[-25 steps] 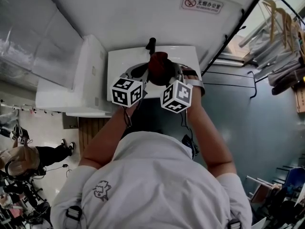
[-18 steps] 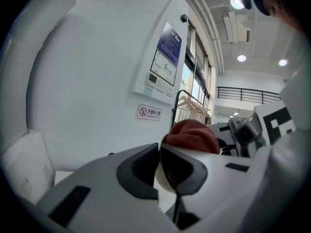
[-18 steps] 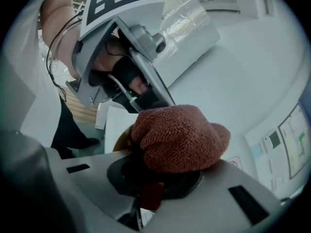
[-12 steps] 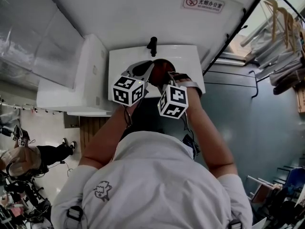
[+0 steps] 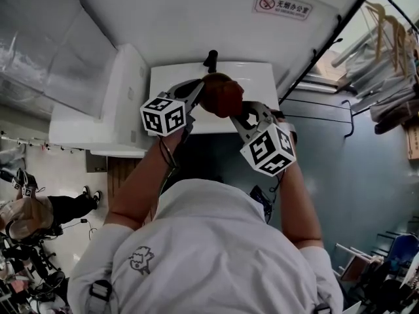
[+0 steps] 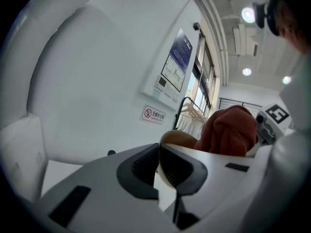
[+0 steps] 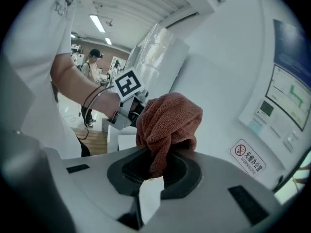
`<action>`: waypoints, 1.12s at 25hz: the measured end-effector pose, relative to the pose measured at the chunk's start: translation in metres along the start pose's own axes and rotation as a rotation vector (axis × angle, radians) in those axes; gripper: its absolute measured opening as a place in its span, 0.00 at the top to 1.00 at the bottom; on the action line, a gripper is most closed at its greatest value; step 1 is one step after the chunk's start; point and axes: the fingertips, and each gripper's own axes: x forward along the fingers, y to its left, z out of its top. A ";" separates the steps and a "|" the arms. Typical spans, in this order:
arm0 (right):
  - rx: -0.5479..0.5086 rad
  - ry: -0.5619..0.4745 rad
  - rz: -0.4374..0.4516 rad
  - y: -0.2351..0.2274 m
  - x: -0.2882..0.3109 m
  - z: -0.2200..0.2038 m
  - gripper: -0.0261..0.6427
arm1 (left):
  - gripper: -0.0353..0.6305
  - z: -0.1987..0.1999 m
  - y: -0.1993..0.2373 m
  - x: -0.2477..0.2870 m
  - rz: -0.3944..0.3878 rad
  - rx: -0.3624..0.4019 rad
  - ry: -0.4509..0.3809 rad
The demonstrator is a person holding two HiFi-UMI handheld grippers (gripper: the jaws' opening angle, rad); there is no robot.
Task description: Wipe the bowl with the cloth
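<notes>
One bowl tilted, rim in left gripper, cloth bunched upward

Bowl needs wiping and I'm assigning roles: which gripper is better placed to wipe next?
Right. The right gripper is shut on the cloth, next to the bowl; the left gripper pinches the bowl's rim, so it likely just steadies.

Bright, even indoor light fills all three views. Round lamps flare at the left gripper view's top right. Strip lights glow in the right gripper view's upper left. Both gripper views bulge and go black at the corners. The cloth is sharp; the foreground below it looks slightly soft, perhaps.
</notes>
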 end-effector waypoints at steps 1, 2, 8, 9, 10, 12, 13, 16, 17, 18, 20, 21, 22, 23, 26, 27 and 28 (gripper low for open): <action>0.025 -0.025 -0.007 -0.003 -0.008 0.003 0.89 | 0.91 0.000 0.000 -0.001 -0.030 -0.043 -0.009; 0.043 -0.047 -0.017 -0.006 -0.016 0.006 0.89 | 0.91 -0.001 -0.001 -0.001 -0.057 -0.082 -0.016; 0.072 -0.131 -0.085 -0.026 -0.064 0.018 0.89 | 0.91 -0.004 -0.004 -0.016 -0.168 -0.267 -0.042; 0.076 -0.139 -0.097 -0.029 -0.071 0.019 0.89 | 0.91 -0.004 -0.002 -0.020 -0.188 -0.305 -0.055; 0.080 -0.142 -0.109 -0.032 -0.076 0.018 0.89 | 0.91 -0.003 0.000 -0.023 -0.213 -0.349 -0.073; 0.089 -0.138 -0.127 -0.037 -0.083 0.016 0.89 | 0.91 -0.003 0.000 -0.029 -0.286 -0.455 -0.106; 0.091 -0.131 -0.129 -0.038 -0.084 0.013 0.89 | 0.91 -0.004 -0.002 -0.030 -0.324 -0.511 -0.117; 0.091 -0.114 -0.108 -0.034 -0.078 0.008 0.89 | 0.91 -0.006 -0.012 -0.031 -0.433 -0.635 -0.142; 0.088 -0.109 -0.094 -0.031 -0.074 0.008 0.89 | 0.91 -0.005 -0.015 -0.030 -0.466 -0.665 -0.150; 0.082 -0.104 -0.077 -0.027 -0.069 0.009 0.89 | 0.91 -0.004 -0.019 -0.030 -0.494 -0.687 -0.156; 0.067 -0.095 -0.033 -0.014 -0.061 0.011 0.89 | 0.91 -0.004 -0.031 -0.030 -0.532 -0.694 -0.149; 0.059 -0.097 -0.011 -0.006 -0.058 0.014 0.89 | 0.91 -0.006 -0.039 -0.030 -0.539 -0.678 -0.134; 0.049 -0.103 0.008 0.001 -0.055 0.017 0.89 | 0.91 -0.010 -0.046 -0.030 -0.534 -0.651 -0.112; 0.039 -0.111 0.023 0.006 -0.054 0.022 0.89 | 0.91 -0.015 -0.050 -0.030 -0.522 -0.612 -0.086; 0.027 -0.141 0.048 0.016 -0.053 0.034 0.89 | 0.91 -0.027 -0.057 -0.030 -0.496 -0.478 -0.014; 0.028 -0.150 0.053 0.017 -0.054 0.038 0.89 | 0.90 -0.029 -0.059 -0.032 -0.503 -0.470 -0.007; 0.030 -0.156 0.053 0.016 -0.054 0.040 0.89 | 0.90 -0.030 -0.060 -0.034 -0.515 -0.476 -0.008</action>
